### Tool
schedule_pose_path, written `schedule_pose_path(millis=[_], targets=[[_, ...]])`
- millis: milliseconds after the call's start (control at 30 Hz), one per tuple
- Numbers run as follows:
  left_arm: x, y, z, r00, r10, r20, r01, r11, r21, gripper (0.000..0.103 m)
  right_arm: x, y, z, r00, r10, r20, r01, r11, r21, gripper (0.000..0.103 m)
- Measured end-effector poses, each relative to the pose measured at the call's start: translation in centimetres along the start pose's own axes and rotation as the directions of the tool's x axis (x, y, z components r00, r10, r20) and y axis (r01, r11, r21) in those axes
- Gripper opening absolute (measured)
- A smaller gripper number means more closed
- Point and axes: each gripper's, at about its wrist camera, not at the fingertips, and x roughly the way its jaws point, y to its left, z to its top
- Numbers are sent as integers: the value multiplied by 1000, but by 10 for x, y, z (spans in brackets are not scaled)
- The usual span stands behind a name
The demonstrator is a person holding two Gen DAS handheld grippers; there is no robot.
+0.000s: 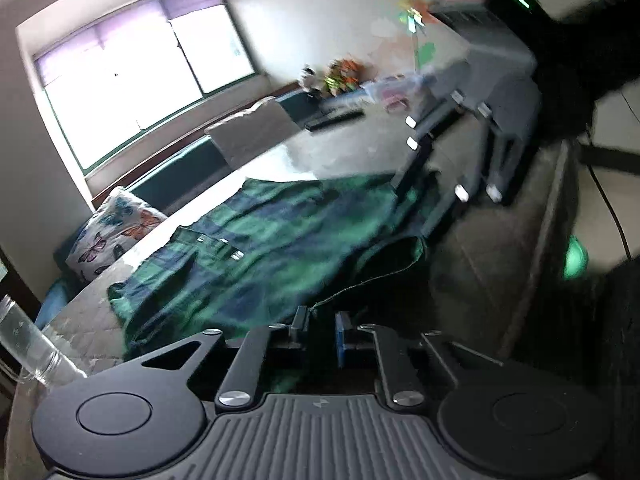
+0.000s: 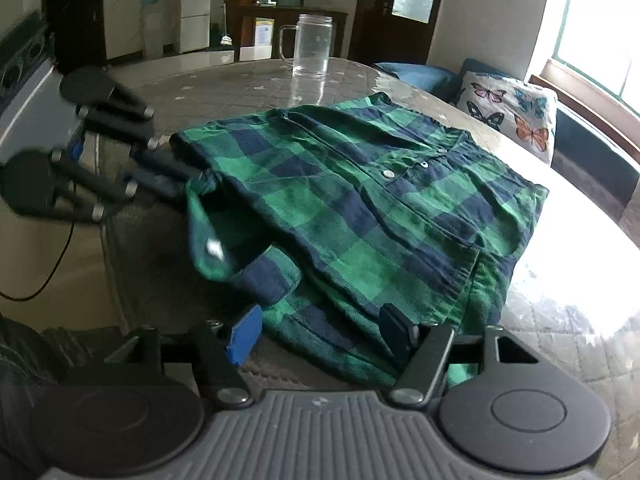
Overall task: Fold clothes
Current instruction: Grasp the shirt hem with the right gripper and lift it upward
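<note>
Plaid shirt (image 2: 360, 200) bunched on tabletop (image 2: 560, 320). Left hand-held gripper (image 2: 176, 178) pinching shirt edge; right hand-held gripper (image 2: 320, 332) spread wide around hem. Pull evenly, keep edges aligned.

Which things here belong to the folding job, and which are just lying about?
Job:
- green and navy checked cotton shirt, lying on the table
- left tongs, at the shirt's edge
- right tongs, straddling the shirt's hem
- patterned table

Lying about:
- clear glass mug with handle
- white butterfly-print cushion
- beige cushion
</note>
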Motion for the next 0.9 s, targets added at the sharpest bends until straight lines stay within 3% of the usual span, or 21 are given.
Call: schedule_pose_path(millis=[200, 267, 367, 433, 500, 600, 733, 900], targets=[[7, 33, 21, 999, 27, 38, -22, 989, -146, 9, 11, -1, 7, 1000, -3, 23, 5, 999, -54, 70], [10, 40, 22, 999, 27, 33, -21, 985, -169, 9, 18, -3, 11, 1000, 1, 29, 1, 998, -59, 65], [15, 49, 24, 999, 26, 26, -20, 979, -204, 9, 30, -9, 17, 999, 27, 17, -26, 999, -31, 45], [19, 55, 25, 999, 26, 22, -20, 974, -227, 9, 37, -14, 21, 999, 39, 1, -39, 999, 3, 24], [15, 56, 22, 999, 28, 22, -22, 973, -228, 12, 39, -22, 24, 998, 60, -1, -60, 996, 61, 17], [2, 53, 12, 999, 53, 13, -49, 976, -214, 27, 36, -35, 31, 996, 83, 22, -85, 988, 128, 12], [-12, 45, -2, 993, 115, -20, -117, 980, -163, 57, 29, -43, 38, 995, 91, 51, -98, 980, 173, 11], [-8, 41, -19, 982, 166, -95, -175, 980, -95, 58, 21, -44, 43, 994, 79, 77, -92, 980, 178, 11]])
